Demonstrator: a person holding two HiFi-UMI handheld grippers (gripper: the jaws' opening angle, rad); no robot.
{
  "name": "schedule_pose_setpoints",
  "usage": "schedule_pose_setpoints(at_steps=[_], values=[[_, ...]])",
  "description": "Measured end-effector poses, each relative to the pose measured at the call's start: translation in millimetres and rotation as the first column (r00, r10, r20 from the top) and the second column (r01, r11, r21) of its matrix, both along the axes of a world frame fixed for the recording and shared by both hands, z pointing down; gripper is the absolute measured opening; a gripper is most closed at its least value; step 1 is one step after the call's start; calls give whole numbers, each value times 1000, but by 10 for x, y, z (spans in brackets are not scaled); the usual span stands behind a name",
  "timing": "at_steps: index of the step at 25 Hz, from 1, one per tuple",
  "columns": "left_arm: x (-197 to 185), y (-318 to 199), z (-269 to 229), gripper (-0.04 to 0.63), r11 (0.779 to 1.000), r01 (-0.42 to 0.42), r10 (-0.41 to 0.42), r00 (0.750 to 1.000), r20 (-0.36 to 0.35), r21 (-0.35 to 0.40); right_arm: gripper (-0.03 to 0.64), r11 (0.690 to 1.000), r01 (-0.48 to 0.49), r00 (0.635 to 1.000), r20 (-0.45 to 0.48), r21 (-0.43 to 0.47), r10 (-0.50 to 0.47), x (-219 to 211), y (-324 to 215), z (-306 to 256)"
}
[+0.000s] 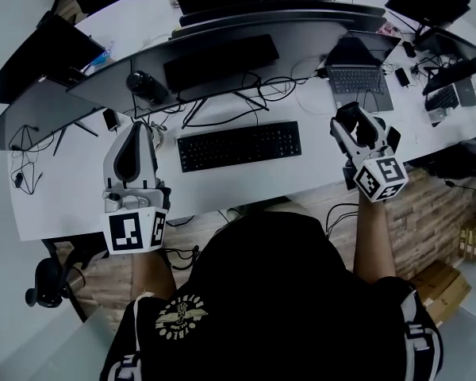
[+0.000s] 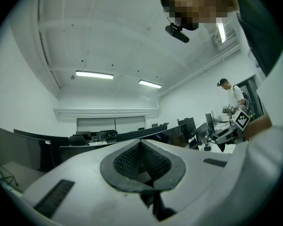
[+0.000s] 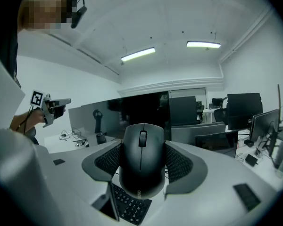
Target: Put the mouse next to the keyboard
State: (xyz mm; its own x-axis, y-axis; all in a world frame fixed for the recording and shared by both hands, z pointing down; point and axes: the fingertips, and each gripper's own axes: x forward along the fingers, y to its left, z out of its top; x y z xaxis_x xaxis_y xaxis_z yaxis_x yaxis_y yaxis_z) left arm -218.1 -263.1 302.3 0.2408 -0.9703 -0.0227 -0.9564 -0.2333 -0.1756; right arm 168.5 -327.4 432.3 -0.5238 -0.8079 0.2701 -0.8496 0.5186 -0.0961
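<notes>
The black mouse (image 3: 141, 161) sits clamped between the ribbed pads of my right gripper (image 3: 141, 166), raised above the desk. In the head view this right gripper (image 1: 355, 124) hovers to the right of the black keyboard (image 1: 239, 145), with the mouse (image 1: 351, 121) dark between its fingers. Under the mouse, a corner of the keyboard (image 3: 129, 207) shows in the right gripper view. My left gripper (image 1: 135, 137) hangs left of the keyboard. Its jaws (image 2: 141, 161) are shut with nothing between them and point up toward the room.
Curved monitors (image 1: 222, 38) stand behind the keyboard, with cables (image 1: 246, 94) and a black cylinder (image 1: 147, 87) below them. An open laptop (image 1: 361, 76) lies at the back right. The white desk's (image 1: 71, 189) front edge runs just below both grippers. A person (image 2: 233, 95) stands far off.
</notes>
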Motion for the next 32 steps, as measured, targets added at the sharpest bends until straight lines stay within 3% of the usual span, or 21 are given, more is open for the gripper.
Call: schedule_pose_setpoints(at_steps=[16, 32], values=[[41, 41, -24, 2, 1000, -14, 14, 999, 38, -9, 284, 985, -48, 996, -80, -164, 35, 192, -33, 930], [-121, 155, 83, 2, 999, 38, -37, 998, 41, -26, 284, 935, -90, 988, -152, -343, 40, 249, 45, 1930]])
